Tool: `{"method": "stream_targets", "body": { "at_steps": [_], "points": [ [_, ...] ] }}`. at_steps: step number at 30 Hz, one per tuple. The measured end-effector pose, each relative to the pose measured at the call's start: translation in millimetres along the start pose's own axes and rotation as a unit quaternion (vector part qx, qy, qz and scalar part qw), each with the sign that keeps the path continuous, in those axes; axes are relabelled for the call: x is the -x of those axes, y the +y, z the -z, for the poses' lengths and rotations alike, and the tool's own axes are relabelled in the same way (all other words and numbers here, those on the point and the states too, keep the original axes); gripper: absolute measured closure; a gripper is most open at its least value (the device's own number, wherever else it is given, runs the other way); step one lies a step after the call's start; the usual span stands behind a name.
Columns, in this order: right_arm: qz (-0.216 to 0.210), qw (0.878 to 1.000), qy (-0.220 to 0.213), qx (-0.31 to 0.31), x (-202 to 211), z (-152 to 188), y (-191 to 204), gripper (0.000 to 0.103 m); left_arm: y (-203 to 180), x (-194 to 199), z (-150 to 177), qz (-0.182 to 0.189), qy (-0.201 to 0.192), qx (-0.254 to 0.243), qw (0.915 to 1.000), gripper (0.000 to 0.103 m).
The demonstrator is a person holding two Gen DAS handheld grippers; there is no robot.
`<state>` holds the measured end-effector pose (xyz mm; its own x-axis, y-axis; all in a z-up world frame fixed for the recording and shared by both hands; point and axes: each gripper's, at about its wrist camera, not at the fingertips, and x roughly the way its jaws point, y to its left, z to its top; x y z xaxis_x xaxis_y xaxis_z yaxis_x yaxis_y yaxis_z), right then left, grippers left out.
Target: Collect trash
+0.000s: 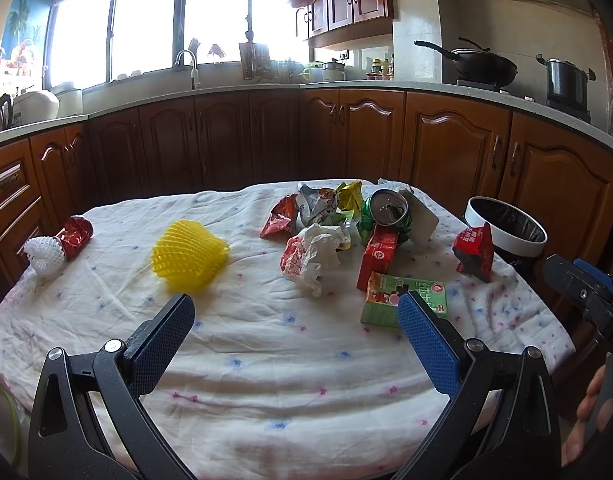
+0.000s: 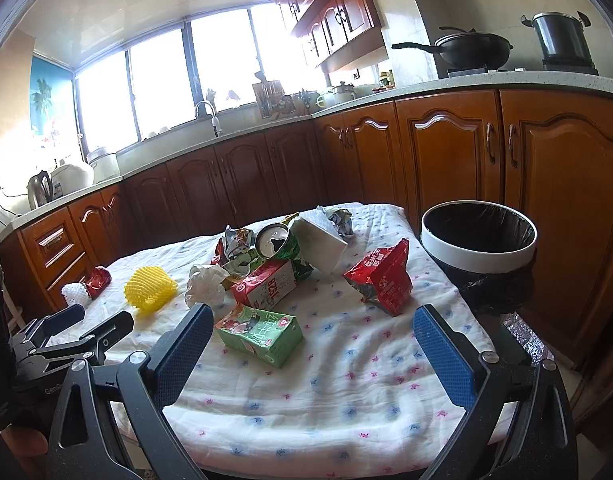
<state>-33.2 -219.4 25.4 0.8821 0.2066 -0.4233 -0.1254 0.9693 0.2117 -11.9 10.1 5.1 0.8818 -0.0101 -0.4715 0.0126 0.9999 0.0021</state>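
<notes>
Nearest the right claw (image 2: 312,334), which hung spread wide and empty, lay the green carton (image 2: 260,334) on the cloth-covered surface (image 2: 346,400). It looked light and crushable, best pinched across its flat faces. The left claw (image 1: 294,320) was likewise parted, grasping nothing. The white-rimmed bin (image 2: 479,249) stood just off the surface's far right edge, black-lined; no contents showed. Wrappers and a can (image 2: 276,243) were heaped beyond the carton.
</notes>
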Motion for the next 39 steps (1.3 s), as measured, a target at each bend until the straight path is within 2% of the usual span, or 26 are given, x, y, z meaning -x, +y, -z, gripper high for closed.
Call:
{"method": "stream_targets", "body": {
  "at_steps": [24,39],
  "points": [
    [-0.005,1.000,0.014,-0.013,-9.9,1.9,-6.0,0.002,-0.6,-8.4,1.1,0.005,0.014,-0.003,0.9999,0.000],
    [0.006,0.998,0.055,-0.038,-44.4,-12.8,-32.1,0.002,7.3,-49.3,-12.2,0.016,0.071,0.008,0.9973,0.001]
  ]
}}
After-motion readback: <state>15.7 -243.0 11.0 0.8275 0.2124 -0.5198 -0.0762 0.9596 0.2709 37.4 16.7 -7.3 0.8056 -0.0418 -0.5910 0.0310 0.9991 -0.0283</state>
